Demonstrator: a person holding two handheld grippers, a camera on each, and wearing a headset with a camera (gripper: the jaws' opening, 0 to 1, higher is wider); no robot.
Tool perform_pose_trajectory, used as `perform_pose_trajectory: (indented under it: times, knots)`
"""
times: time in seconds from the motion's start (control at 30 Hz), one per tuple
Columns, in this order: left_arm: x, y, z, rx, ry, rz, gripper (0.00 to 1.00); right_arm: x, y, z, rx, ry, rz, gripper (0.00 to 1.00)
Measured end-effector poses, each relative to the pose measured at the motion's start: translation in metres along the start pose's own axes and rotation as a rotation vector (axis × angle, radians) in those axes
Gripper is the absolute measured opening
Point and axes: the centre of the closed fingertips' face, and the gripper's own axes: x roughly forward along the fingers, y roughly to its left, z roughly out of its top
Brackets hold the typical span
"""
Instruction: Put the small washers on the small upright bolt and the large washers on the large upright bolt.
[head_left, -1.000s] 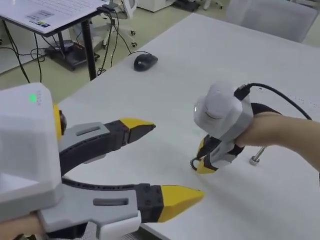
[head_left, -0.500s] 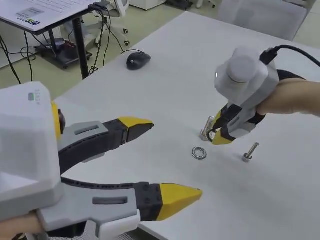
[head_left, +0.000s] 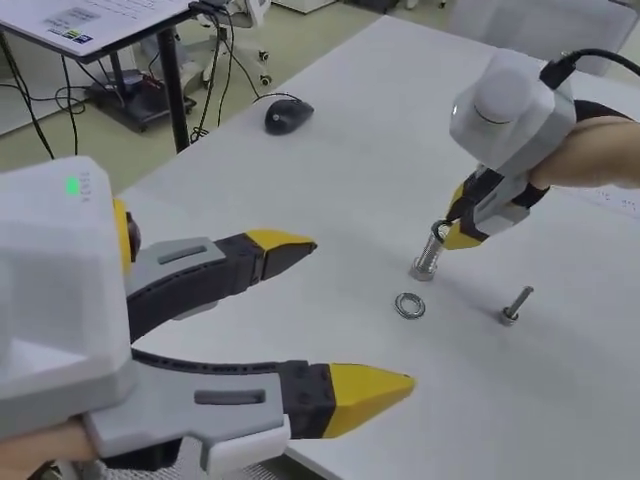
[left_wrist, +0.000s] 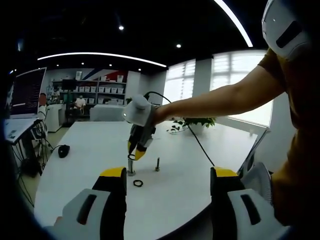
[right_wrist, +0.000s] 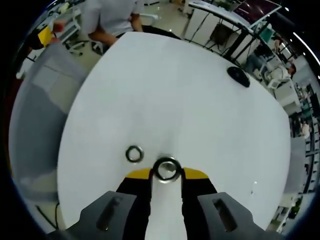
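Right tongs (head_left: 455, 232): closed narrowly on the large washer (head_left: 441, 230), which is gripped by its rim between the yellow tips.
Large washer look: a plain grey metal ring with a wide round hole.
Large washer place: held at the top of the large bolt (head_left: 427, 258); whether it is already over the thread cannot be told.
Large bolt: silver, threaded, stood upright on the white surface (head_left: 350, 150).
Loose washer (head_left: 409, 304): laid flat between the large bolt and the small bolt (head_left: 514, 305).
Left tongs (head_left: 360, 312): spread wide, nothing held, well apart from both bolts.
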Motion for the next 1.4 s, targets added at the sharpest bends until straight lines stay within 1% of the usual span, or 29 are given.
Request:
perform_pose_trajectory:
  times: [0.23,0.33,0.47,0.57,0.67,0.83,1.1,1.2,1.4]
  knots:
    - [0.004,0.002,0.0,-0.003,0.002,-0.003,0.67,0.007,-0.003,0.002,0.001,0.009,0.015,0.22]
    - [0.005,0.004,0.0,-0.004,0.002,-0.001,0.67,0.015,-0.005,0.001,-0.001,0.02,0.025,0.22]
    - [0.005,0.005,0.001,-0.004,0.001,0.001,0.67,0.017,-0.003,-0.002,-0.005,0.033,0.033,0.22]
    - [0.006,0.007,0.0,-0.004,0.003,0.002,0.67,0.026,-0.004,-0.005,-0.015,0.05,0.039,0.22]
    - [0.006,0.007,-0.001,-0.002,0.009,0.0,0.67,0.035,-0.004,-0.006,-0.014,0.056,0.051,0.22]
    - [0.006,0.007,0.0,-0.004,0.007,0.001,0.67,0.044,-0.002,-0.009,-0.021,0.076,0.061,0.22]
    - [0.007,0.009,0.0,-0.006,0.01,0.001,0.67,0.055,-0.004,-0.015,0.003,0.077,0.076,0.22]
    - [0.008,0.009,0.0,-0.008,0.014,-0.001,0.67,0.056,0.002,-0.016,0.007,0.083,0.082,0.22]
    - [0.008,0.008,0.003,-0.006,0.007,-0.003,0.67,0.062,0.003,-0.016,0.006,0.082,0.085,0.22]
